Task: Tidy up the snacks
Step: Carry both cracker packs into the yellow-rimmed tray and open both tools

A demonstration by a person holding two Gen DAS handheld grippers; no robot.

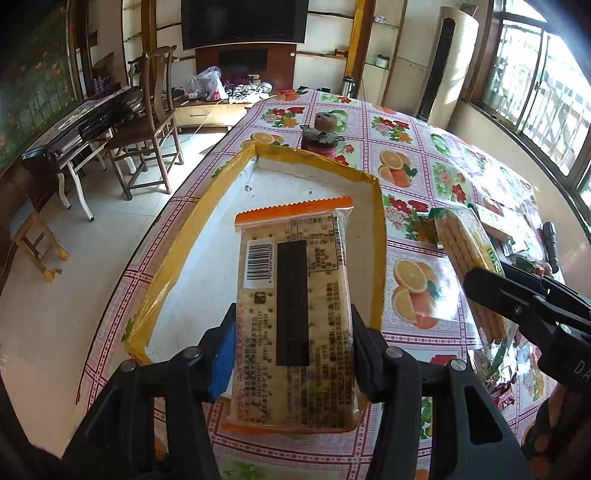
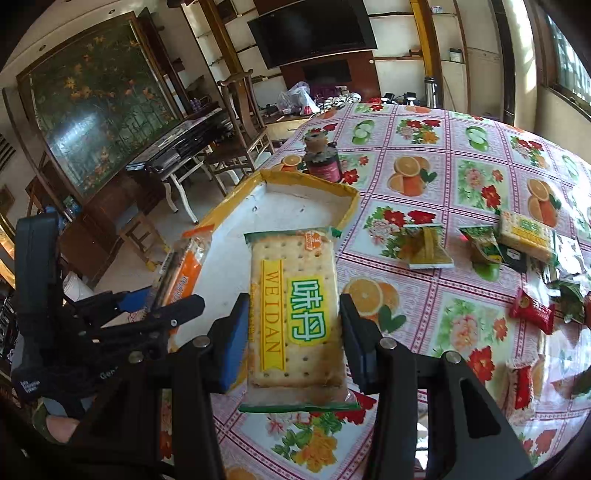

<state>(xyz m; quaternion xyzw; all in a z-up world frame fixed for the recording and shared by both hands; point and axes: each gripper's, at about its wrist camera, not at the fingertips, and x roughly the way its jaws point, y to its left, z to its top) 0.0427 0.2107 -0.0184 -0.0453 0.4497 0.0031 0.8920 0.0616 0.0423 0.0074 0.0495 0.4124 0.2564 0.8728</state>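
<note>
- Left gripper (image 1: 293, 343): its two fingers are clamped on the long sides of an orange-edged cracker packet (image 1: 293, 295), barcode side up. The packet hangs above the near end of the tray.
- Right gripper (image 2: 291, 339): closed on a green-edged cracker packet (image 2: 295, 314) with a yellow band reading "WEIDAN", printed side up. It is held above the table (image 2: 443, 177), just beside the tray's right wall, toward 6 o'clock of it.
- Tray (image 1: 207, 236): a shallow box, white inside with yellow taped walls, lying on the flowered tablecloth. Its floor looks bare in both views.
- In the right wrist view the left gripper sits at 9 o'clock, its orange packet seen edge-on over the tray's left wall.
- In the left wrist view the right gripper enters at 3 o'clock, its packet tilted and seen from the side.
- Loose snacks (image 2: 524, 236): a scatter of packets lies at 2 to 3 o'clock of the tray, well apart from it. Among them are a small green-and-yellow sachet (image 2: 428, 247), a yellow-green cracker packet and a red wrapped bar (image 2: 532, 310).
- Dark red jar (image 2: 325, 164): stands upright on the table at 12 o'clock of the tray, just beyond its far wall, with a brown knob-like top.
- Background: a wooden chair (image 1: 151, 125) and a wall-mounted television (image 1: 243, 22) beyond the table's far edge.
</note>
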